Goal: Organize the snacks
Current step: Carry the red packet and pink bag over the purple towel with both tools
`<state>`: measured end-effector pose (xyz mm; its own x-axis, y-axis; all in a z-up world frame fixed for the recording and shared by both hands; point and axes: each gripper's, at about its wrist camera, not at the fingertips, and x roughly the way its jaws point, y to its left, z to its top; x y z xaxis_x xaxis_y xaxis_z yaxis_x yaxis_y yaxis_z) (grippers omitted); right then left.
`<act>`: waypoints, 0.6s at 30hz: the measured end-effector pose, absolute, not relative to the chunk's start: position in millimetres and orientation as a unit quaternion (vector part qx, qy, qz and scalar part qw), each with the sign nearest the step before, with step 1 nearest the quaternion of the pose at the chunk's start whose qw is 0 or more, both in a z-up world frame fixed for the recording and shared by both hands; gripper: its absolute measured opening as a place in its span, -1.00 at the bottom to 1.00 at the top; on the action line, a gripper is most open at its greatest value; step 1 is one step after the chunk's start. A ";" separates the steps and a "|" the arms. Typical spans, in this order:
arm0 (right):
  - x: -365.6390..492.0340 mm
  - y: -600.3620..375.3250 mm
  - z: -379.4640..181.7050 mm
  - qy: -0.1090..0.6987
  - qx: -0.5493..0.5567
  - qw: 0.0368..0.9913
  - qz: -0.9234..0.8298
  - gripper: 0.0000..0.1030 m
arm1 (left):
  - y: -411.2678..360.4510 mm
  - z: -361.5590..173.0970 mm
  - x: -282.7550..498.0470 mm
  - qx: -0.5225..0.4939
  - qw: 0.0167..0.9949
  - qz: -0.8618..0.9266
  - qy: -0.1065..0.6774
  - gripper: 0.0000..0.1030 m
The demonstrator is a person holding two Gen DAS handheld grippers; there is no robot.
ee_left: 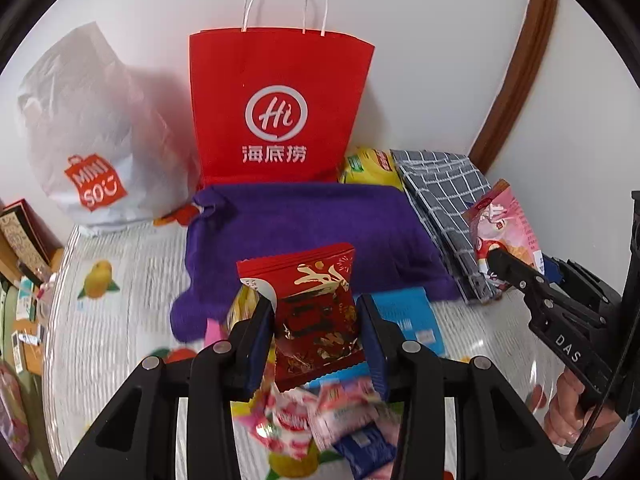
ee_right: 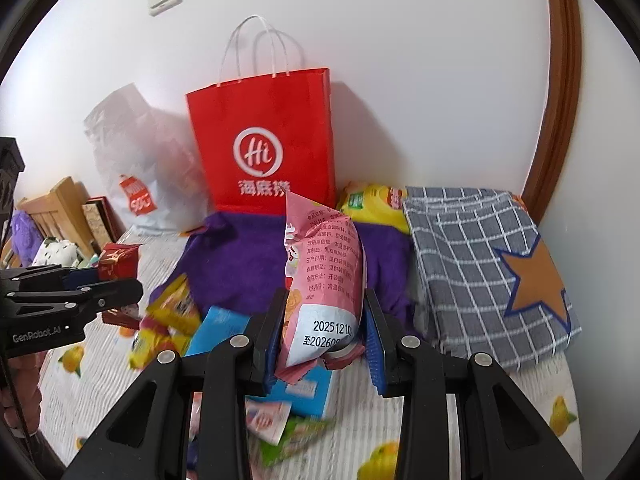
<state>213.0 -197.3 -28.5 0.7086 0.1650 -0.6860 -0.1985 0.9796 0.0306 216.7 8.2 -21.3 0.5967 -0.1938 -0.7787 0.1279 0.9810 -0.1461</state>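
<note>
Gripping a red snack packet (ee_left: 316, 316) with gold lettering, the left gripper (ee_left: 318, 320) has its blue-padded jaws pressed against both sides of the packet, which is held upright and clear of the bed. Beside it, the right gripper (ee_right: 324, 328) is clamped on a puffy pink snack bag (ee_right: 324, 280) printed with a date, also lifted off the bed and standing tall between the jaws. Below both packets lies a loose heap of snacks (ee_left: 320, 420) on a white bedcover (ee_left: 120, 320) patterned with oranges: pink-and-white wrappers, a yellow-and-red packet (ee_right: 172, 316), and a flat blue pack (ee_right: 224, 328). Just behind the heap spreads a purple towel (ee_left: 320, 224), with a grey checked cloth (ee_right: 480, 264) bearing an orange star to its right and a yellow chip bag (ee_right: 372, 204) tucked between them. At the wall stand a red paper bag (ee_left: 280, 108) with white handles and a white plastic shopping bag (ee_left: 88, 140) to its left.
</note>
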 end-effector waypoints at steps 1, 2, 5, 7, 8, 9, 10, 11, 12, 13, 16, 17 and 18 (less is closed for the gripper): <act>220.0 -197.4 -28.3 0.369 -0.022 0.924 0.097 -0.32 | 8.8 -21.4 224.8 -0.036 0.893 -0.089 0.440 -0.24; 227.9 -197.4 -28.3 0.369 -0.021 0.924 0.096 -0.32 | 9.1 -21.9 229.8 -0.035 0.893 -0.089 0.440 -0.24; 246.8 -197.4 -30.3 0.372 -0.013 0.923 0.096 -0.32 | 10.7 -25.1 248.5 -0.034 0.891 -0.091 0.443 -0.24; 259.5 -196.4 -32.4 0.374 -0.014 0.923 0.094 -0.32 | 12.0 -28.6 262.8 -0.034 0.890 -0.092 0.446 -0.24; 264.8 -195.7 -33.5 0.373 -0.016 0.923 0.094 -0.32 | 12.4 -29.9 268.2 -0.034 0.889 -0.092 0.446 -0.24; 272.7 -194.5 -35.1 0.374 -0.019 0.922 0.094 -0.32 | 13.1 -31.7 275.9 -0.035 0.889 -0.093 0.448 -0.24; 277.1 -193.5 -36.0 0.375 -0.020 0.922 0.094 -0.32 | 13.5 -33.2 282.1 -0.035 0.888 -0.093 0.448 -0.24; 283.1 -192.8 -37.4 0.376 -0.022 0.922 0.094 -0.32 | 13.5 -34.4 286.9 -0.036 0.888 -0.093 0.448 -0.24; 289.4 -192.0 -39.0 0.377 -0.023 0.921 0.093 -0.32 | 13.8 -35.9 292.6 -0.036 0.888 -0.093 0.449 -0.24; 296.0 -192.1 -41.3 0.377 -0.023 0.921 0.093 -0.32 | 13.8 -37.8 298.6 -0.035 0.888 -0.092 0.449 -0.24; 312.8 -193.7 -52.2 0.385 -0.018 0.918 0.092 -0.32 | 13.1 -48.0 319.3 -0.035 0.885 -0.091 0.454 -0.24; 318.0 -194.0 -56.6 0.387 -0.018 0.917 0.092 -0.32 | 12.6 -51.2 323.6 -0.037 0.884 -0.092 0.457 -0.24; 324.2 -194.1 -61.8 0.392 -0.018 0.915 0.091 -0.32 | 11.9 -56.2 329.4 -0.039 0.882 -0.095 0.460 -0.24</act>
